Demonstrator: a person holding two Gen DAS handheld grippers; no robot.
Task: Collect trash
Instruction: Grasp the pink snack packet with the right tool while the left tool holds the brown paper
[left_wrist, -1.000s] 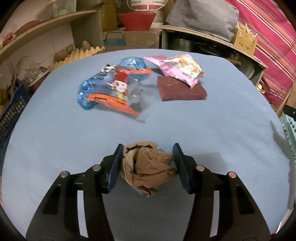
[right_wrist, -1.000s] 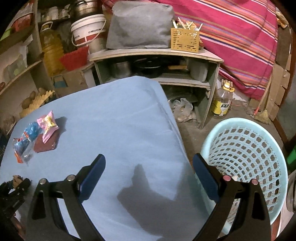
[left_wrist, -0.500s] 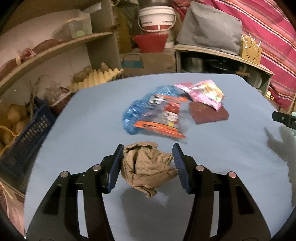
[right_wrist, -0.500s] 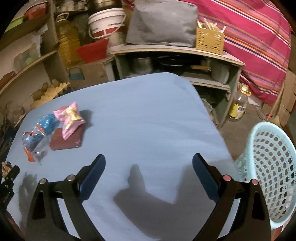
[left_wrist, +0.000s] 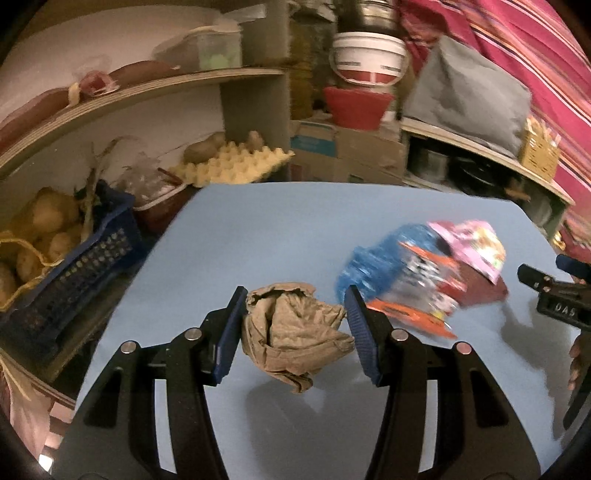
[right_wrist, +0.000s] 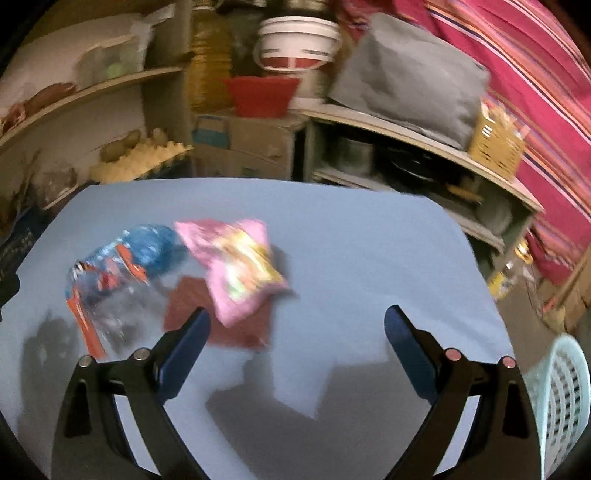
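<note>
Fingers of the left gripper (left_wrist: 293, 325) are closed part way on a crumpled brown paper ball (left_wrist: 293, 332), one blue pad against each side of it. The ball sits squarely between them and hangs clear of the blue desk (left_wrist: 258, 229), its shadow showing on the cloth underneath.

Beyond and to the right of the left gripper, the rest of the trash lies together on the desk: a blue and orange plastic wrapper (left_wrist: 399, 280), a pink snack packet (left_wrist: 472, 247) and a dark red flat piece (left_wrist: 480, 291) partly under the packet. All three are blurred. The right gripper's tip shows at the right edge of that view, near this pile.

From the right wrist view, the right gripper (right_wrist: 297, 325) stands wide open with nothing between its fingers. The pink snack packet (right_wrist: 236, 266) lies just ahead of the left finger, overlapping the dark red piece (right_wrist: 229, 328), which reaches up to that finger's tip in the picture. The blue and orange wrapper (right_wrist: 122, 266) is further left, outside the fingers. Whether the gripper touches any of them I cannot tell.

A pale green perforated basket (right_wrist: 561, 402) stands off the desk's right edge, at the lower right of this view.
</note>
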